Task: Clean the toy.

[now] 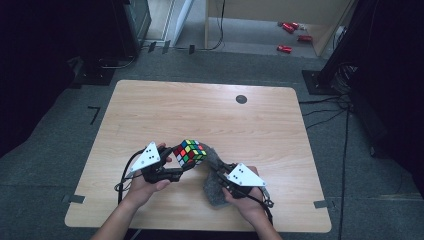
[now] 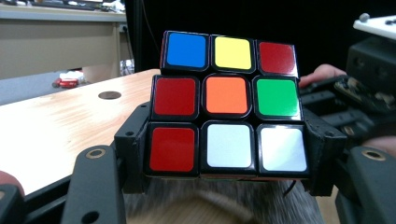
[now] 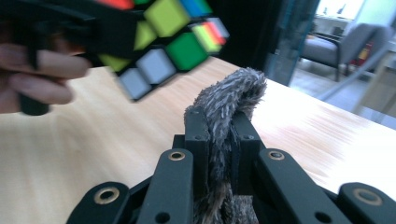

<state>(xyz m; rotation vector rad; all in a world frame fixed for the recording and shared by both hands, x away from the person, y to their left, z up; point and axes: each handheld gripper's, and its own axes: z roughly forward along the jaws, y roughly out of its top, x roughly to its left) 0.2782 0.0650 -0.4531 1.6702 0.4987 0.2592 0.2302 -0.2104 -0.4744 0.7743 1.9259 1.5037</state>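
left gripper [image 1: 181, 173] clamps the puzzle cube [image 1: 190, 152] above the table's [image 1: 200, 110] near middle; right gripper [image 1: 220, 175] pinches a grey cloth [image 1: 214, 192]
wiping well probably means holding the cube steady; brushing the cloth's folded tip across each face lightly

Looks like a lab or recording studio rather than a home. Bare wooden table [image 1: 210, 115] on grey carpet [image 1: 60, 165] marked with tape [image 1: 93, 114], ringed by black curtains [image 1: 40, 45] and stands with trailing cables [image 1: 325, 107]. Beyond, a plain workbench [image 2: 56, 37] and a grey office chair [image 3: 327, 46].
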